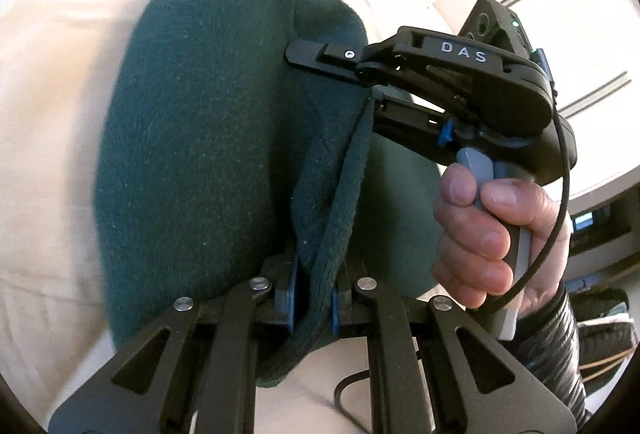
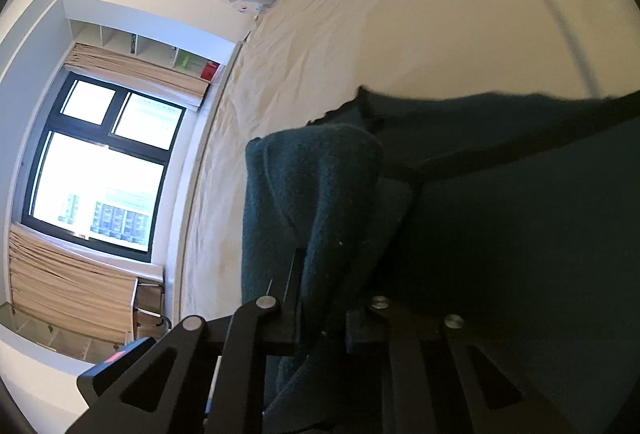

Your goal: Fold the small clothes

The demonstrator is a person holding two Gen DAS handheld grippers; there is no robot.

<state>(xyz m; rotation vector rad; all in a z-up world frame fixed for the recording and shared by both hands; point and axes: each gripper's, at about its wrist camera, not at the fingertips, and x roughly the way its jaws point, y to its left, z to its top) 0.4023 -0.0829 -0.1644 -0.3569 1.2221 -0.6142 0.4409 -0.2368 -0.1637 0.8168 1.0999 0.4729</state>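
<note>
Low in the centre of the left wrist view, my left gripper (image 1: 314,304) pinches a thick rolled hem of the dark green knit garment (image 1: 200,138), its blue-padded fingers (image 1: 335,308) pressed in on the fabric from both sides. From that pinch the hem runs as a taut band up and to the right, ending in my right gripper (image 1: 370,92) at centre right, whose jaws also close on it. So the edge's long axis lies almost straight along my left fingers and crosses my right ones. The rest of the garment hangs or drapes toward the left of the frame over the cream bedsheet (image 1: 48,114).

My right wrist view shows that gripper (image 2: 322,318) clamped on a fold of the same knit (image 2: 312,186), with the bed (image 2: 400,14) stretching to the upper right. Both hold ends of one edge; I judge the fold turns on carrying this edge across the body leftward.
</note>
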